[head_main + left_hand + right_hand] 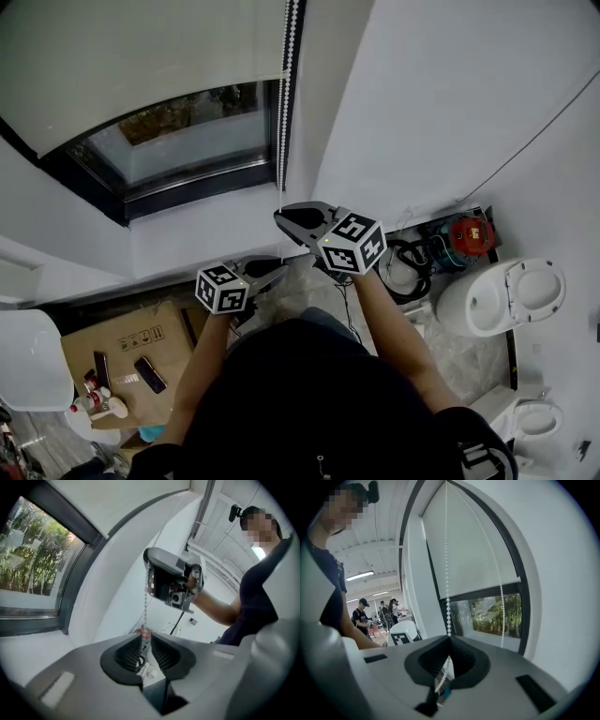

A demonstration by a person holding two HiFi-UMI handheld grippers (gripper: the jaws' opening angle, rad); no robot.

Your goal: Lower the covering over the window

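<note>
A white roller blind [141, 66] covers the upper part of the dark-framed window [178, 141]; glass shows below its bottom edge. A white bead chain [284, 112] hangs along the frame's right side. My right gripper [281, 217] is shut on this bead chain [447, 573], which runs up from its closed jaws [450, 639] beside the blind [473, 550]. Lower and to the left, my left gripper [277, 269] stands slightly open. The chain [146, 602] hangs down between its pads [146, 641] with a narrow gap on each side. The right gripper [171, 581] is above it.
On the floor below lie a white toilet [506, 295], a red device [469, 234] with black cables [408, 262], and a flat cardboard box [122, 347] with small items. White wall flanks the window. Several people [361, 616] stand far off in the room behind.
</note>
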